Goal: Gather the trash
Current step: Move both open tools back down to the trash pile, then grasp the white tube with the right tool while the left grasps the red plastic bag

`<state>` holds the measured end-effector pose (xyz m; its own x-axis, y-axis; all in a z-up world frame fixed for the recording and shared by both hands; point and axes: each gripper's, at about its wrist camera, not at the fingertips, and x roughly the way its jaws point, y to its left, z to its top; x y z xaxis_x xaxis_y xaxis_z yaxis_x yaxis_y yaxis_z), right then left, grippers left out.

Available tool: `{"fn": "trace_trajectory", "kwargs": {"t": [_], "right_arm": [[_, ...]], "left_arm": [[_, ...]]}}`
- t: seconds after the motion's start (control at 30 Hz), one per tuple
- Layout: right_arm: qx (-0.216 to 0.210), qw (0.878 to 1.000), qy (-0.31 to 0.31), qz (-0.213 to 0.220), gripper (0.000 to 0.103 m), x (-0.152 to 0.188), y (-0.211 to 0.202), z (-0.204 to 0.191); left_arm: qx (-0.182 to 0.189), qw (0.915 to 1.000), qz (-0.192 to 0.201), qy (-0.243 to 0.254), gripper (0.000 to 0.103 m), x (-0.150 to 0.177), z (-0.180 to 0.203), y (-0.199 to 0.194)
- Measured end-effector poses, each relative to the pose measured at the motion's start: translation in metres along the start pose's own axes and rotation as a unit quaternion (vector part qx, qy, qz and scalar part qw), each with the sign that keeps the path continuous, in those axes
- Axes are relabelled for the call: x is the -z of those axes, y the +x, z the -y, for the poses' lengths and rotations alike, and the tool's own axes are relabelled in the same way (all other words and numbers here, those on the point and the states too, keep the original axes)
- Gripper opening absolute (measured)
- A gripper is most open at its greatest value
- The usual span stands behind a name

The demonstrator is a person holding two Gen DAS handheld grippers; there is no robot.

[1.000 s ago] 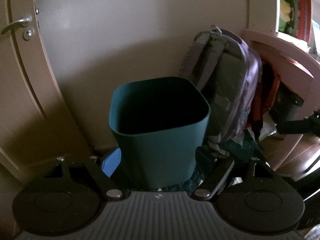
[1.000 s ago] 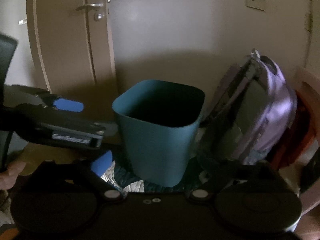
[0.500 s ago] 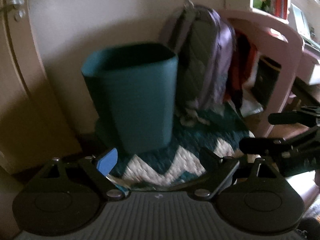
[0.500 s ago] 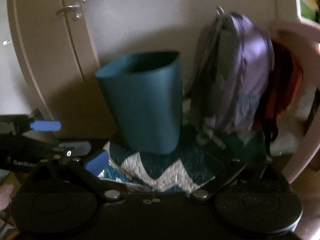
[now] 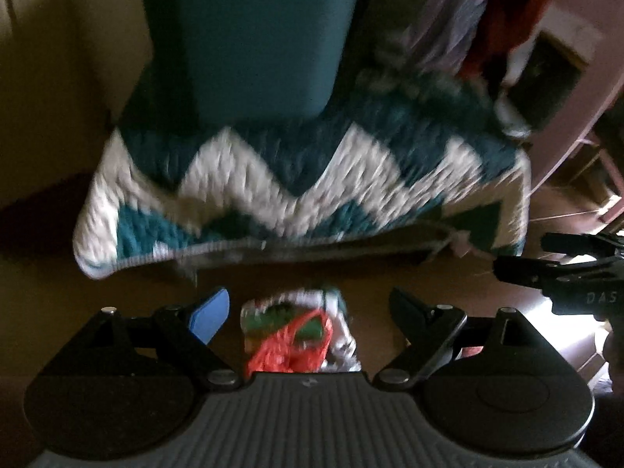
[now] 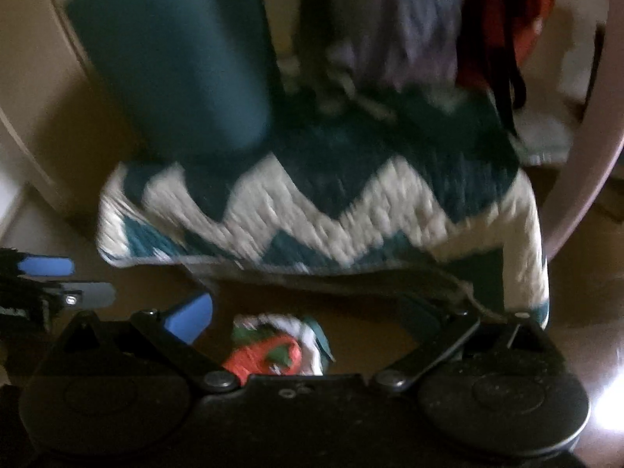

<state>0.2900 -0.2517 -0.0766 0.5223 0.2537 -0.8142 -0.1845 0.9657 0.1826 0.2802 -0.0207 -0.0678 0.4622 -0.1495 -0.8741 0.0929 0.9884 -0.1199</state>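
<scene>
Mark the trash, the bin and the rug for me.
trash [image 5: 296,335], left wrist view, red netting at its middle.
bin [image 5: 257,39], left wrist view, front wall.
rug [image 6: 390,199], right wrist view, white zigzag band.

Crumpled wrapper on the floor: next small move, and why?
Probably lower the left gripper a little further onto the crumpled wrapper, then close. Its jaws stand open either side of it, not gripping, and the teal bin waits just beyond on the zigzag rug.

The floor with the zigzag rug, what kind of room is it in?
Probably a bedroom or study at home. A teal and white zigzag rug lies on a wooden floor, a teal bin stands on it, and a purple backpack leans behind.
</scene>
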Motion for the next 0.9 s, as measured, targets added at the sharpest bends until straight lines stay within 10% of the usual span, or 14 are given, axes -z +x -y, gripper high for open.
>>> {"fn": "trace_trajectory", "kwargs": {"t": [0.27, 0.67, 0.9], "right_arm": [[0.056, 0.989, 0.05, -0.124, 0.101, 0.037, 0.109, 0.048], [0.081, 0.952, 0.152, -0.255, 0.094, 0.097, 0.238, 0.102], [0.063, 0.931, 0.19, -0.305, 0.087, 0.126, 0.285, 0.131]], "left_arm": [[-0.013, 0.9906, -0.113, -0.076, 0.089, 0.031, -0.021, 0.106], [-0.043, 0.9387, -0.298, -0.168, 0.089, 0.087, -0.059, 0.255], [-0.049, 0.925, -0.343, -0.156, 0.089, 0.12, -0.058, 0.308]]}}
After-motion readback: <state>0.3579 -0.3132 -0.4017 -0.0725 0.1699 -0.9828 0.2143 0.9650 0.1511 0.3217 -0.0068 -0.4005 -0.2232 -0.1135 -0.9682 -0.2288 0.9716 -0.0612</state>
